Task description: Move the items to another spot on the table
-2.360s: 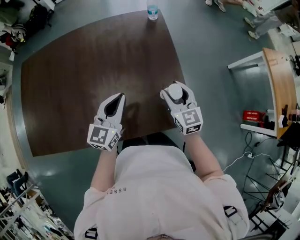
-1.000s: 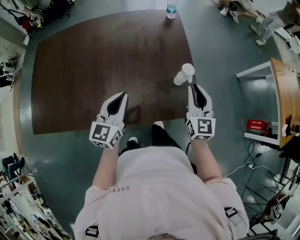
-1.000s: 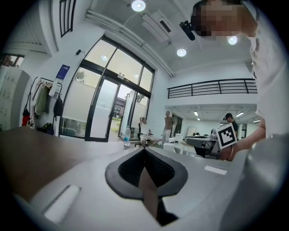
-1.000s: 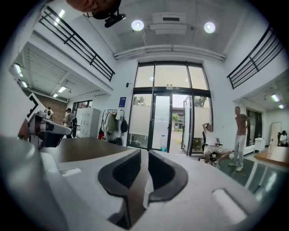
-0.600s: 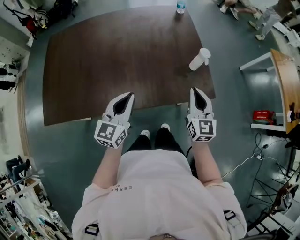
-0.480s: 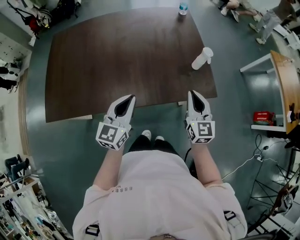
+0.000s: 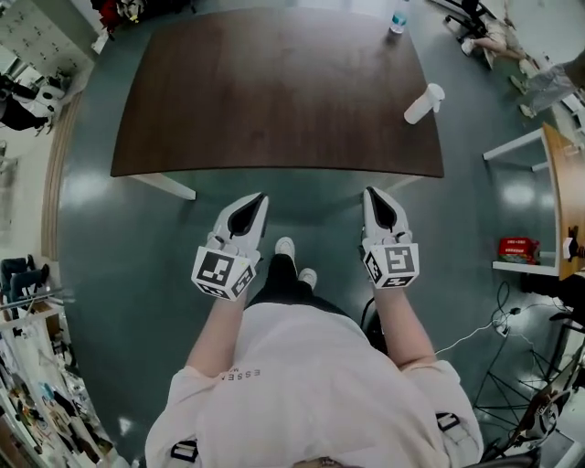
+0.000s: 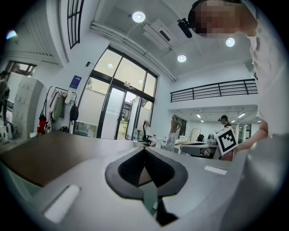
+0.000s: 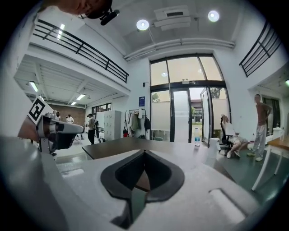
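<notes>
Both tools are hanging shut and empty, the left tool (image 7: 257, 200) and the right tool (image 7: 372, 195), short of the tabletop (image 7: 274, 91). The white cup (image 7: 424, 103) is standing by its right edge, seemingly placed, and the water bottle (image 7: 398, 18) is probably waiting at the far corner.

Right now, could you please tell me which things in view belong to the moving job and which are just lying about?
Job in hand:
- table
- white cup and bottle, both on it
- left tongs and right tongs, both shut and empty

Lying about:
- red box
- side desk
</notes>
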Demonstrator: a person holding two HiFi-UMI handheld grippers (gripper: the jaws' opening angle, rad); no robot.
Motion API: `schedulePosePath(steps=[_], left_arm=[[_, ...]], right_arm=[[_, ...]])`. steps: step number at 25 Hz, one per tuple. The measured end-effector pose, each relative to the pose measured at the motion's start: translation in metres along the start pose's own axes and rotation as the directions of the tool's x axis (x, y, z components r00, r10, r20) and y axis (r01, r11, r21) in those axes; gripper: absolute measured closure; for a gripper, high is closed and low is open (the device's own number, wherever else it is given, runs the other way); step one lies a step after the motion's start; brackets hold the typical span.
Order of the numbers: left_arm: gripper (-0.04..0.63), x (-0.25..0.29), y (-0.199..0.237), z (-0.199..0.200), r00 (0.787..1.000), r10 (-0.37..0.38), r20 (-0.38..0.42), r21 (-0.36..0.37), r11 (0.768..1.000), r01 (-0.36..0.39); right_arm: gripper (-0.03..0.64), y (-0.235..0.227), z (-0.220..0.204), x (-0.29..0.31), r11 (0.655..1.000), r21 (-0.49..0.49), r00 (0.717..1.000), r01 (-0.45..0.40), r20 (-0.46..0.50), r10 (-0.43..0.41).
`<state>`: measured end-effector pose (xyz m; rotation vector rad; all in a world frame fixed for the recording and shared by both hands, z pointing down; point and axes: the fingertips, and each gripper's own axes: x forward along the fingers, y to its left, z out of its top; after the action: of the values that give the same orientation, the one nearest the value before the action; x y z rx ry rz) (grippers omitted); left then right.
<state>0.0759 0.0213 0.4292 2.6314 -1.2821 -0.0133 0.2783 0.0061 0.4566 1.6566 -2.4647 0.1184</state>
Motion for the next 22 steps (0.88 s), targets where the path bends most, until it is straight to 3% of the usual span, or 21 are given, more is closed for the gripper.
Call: schedulePosePath(steps=[7, 15, 22], left_arm=[[0.58, -0.076, 0.033, 0.002, 0.998, 0.059, 0.003, 0.005, 0.998, -0.059], [0.58, -0.118, 0.072, 0.013, 0.999, 0.025, 0.021, 0.028, 0.999, -0.026], [0.58, -0.131, 0.097, 0.012, 0.999, 0.016, 0.032, 0.024, 1.0, -0.016]], right_arm=[[0.626, 0.074, 0.008, -0.014, 0.999, 0.007, 0.999, -0.039, 0.0, 0.039], [0.626, 0.141, 0.013, -0.001, 1.0, -0.015, 0.999, -0.026, 0.025, 0.026], [0.626, 0.167, 0.014, 0.007, 1.0, -0.023, 1.0, -0.018, 0.026, 0.018]])
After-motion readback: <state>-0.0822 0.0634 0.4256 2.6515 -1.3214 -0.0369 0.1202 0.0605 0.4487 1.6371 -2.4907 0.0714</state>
